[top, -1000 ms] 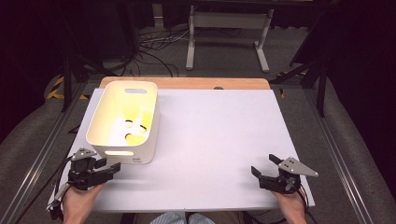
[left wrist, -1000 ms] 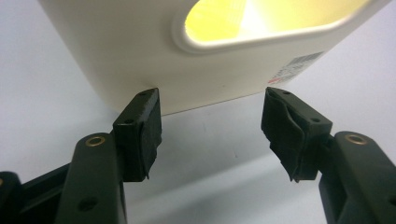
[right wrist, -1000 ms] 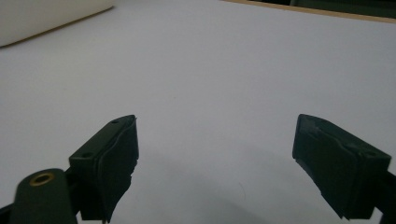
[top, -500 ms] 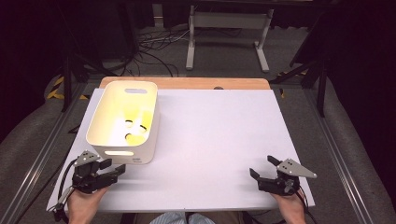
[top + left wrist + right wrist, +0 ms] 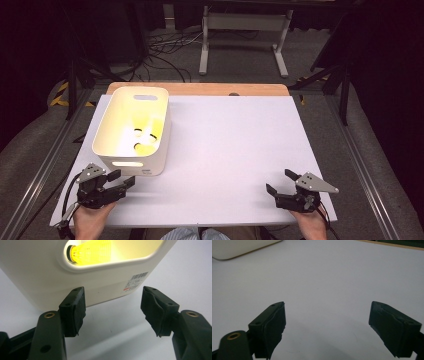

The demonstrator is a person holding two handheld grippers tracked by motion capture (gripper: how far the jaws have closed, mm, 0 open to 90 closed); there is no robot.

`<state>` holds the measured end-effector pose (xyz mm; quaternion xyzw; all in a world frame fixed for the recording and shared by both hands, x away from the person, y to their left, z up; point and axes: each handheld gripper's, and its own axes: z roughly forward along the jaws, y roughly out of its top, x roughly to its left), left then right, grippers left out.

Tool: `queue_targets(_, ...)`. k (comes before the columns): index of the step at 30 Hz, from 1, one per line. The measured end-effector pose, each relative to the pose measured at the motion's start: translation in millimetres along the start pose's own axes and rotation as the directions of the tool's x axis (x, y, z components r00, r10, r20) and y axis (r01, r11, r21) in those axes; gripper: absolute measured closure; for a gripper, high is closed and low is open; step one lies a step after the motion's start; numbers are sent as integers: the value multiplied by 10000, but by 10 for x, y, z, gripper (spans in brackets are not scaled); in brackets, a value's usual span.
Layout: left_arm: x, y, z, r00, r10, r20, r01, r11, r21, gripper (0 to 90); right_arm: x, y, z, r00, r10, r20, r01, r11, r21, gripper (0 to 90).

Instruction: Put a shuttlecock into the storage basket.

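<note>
A white plastic bin [image 5: 107,131] stands at the left of the white tabletop [image 5: 230,135], with yellow shuttlecocks [image 5: 146,141] lying inside. My left gripper [image 5: 122,178] rests just in front of the bin's near wall, open, with nothing between the jaws. In the left gripper view the left gripper [image 5: 113,293] faces that wall [image 5: 35,277], and one yellow shuttlecock [image 5: 92,250] shows through the handle slot. My right gripper [image 5: 279,181] lies near the front right corner of the table, open and empty. Bare white surface lies ahead of the right gripper [image 5: 328,307] in the right gripper view.
A barcode label [image 5: 136,281] is stuck low on the bin's near wall. A wooden strip [image 5: 200,89] borders the table's far edge. Beyond it are a metal stand [image 5: 242,30] and cables on the dark floor. The bin's corner [image 5: 239,247] shows far off.
My left gripper has drawn slightly back toward the table's near edge. The right gripper and the bin have stayed put.
</note>
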<state>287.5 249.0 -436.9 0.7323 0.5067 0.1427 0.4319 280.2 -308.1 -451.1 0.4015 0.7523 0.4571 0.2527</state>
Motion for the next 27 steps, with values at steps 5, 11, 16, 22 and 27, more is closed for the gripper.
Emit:
queue_targets(5,7,-6,-11,10000,-19,-51,17,9995,-302,370,23,-10,-15,9999,72,-151,-71,9999,94,144)
queue_targets(11,3,-19,-28,10000,15,-12,-15,9990,-438,367,15,-19,-38,9997,231,-103,-230,9997,124,143)
queue_targets(16,11,-23,-33,10000,-63,7,63,9985,-537,360,32,-20,-46,9997,147,-190,-144,9998,133,143)
queue_targets(22,5,-25,-30,10000,-54,44,57,9983,-588,357,20,-23,-46,9994,186,-288,-182,9997,141,142)
queue_targets(27,9,-27,-39,10000,-75,42,77,9980,-622,354,26,-20,-39,9993,182,-318,-177,9997,150,141)
